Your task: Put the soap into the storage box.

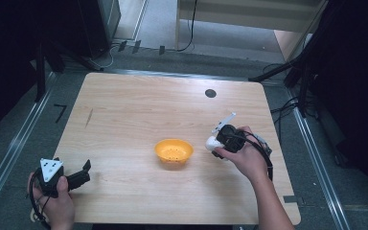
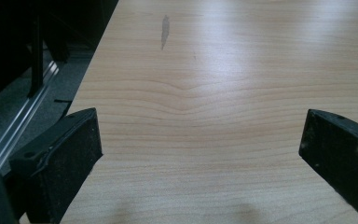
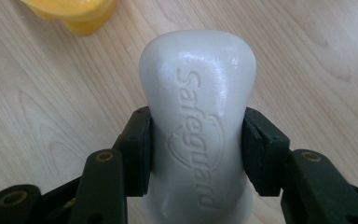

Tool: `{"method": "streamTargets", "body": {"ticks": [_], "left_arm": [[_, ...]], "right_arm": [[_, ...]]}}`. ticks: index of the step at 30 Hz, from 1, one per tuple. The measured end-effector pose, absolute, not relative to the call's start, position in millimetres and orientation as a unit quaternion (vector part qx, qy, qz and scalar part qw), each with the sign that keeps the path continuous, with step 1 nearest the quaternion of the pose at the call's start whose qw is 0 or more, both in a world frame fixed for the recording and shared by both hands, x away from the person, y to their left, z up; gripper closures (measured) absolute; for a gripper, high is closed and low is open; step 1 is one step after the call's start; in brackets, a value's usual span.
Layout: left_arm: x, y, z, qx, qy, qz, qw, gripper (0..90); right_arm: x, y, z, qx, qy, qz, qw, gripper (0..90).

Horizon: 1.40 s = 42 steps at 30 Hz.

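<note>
Pinching a white soap bar [image 3: 198, 135], the right gripper [image 3: 198, 149] reveals its embossed lettering; the left gripper [image 2: 200, 149] stands spread.

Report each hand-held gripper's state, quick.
Left hand-held gripper: open, nothing between its jaws.
Right hand-held gripper: closed on the white soap bar.

A lab-like recording bay: a bare wooden table [image 1: 124, 110] on grey floor, ringed by dark stands [image 1: 40, 67] and cables [image 1: 189, 28].

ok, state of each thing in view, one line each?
soap bar: white, clamped by the right gripper, off the table
right gripper: shut on the soap bar
left gripper: open, nothing between the jaws
orange bowl: upright on the table, looks empty
</note>
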<state>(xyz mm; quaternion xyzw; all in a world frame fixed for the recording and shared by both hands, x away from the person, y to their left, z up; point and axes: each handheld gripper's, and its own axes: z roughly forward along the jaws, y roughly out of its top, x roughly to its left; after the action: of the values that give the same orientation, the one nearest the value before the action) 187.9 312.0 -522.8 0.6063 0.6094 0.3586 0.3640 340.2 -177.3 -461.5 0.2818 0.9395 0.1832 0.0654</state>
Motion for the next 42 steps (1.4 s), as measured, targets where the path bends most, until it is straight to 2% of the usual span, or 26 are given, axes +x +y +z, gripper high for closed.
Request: {"method": "streamTargets", "body": {"ticks": [19,42], "left_arm": [[188,312,-523,0.607,0.609,0.359,0.364,0.0],[188,311,-523,0.608,0.608,0.361,0.361,0.0]], "right_arm": [[342,-132,-443,0.173,0.959,0.210,0.080,50.9],[345,-82,-439,0.116,0.969,0.208,0.065,50.9]]}}
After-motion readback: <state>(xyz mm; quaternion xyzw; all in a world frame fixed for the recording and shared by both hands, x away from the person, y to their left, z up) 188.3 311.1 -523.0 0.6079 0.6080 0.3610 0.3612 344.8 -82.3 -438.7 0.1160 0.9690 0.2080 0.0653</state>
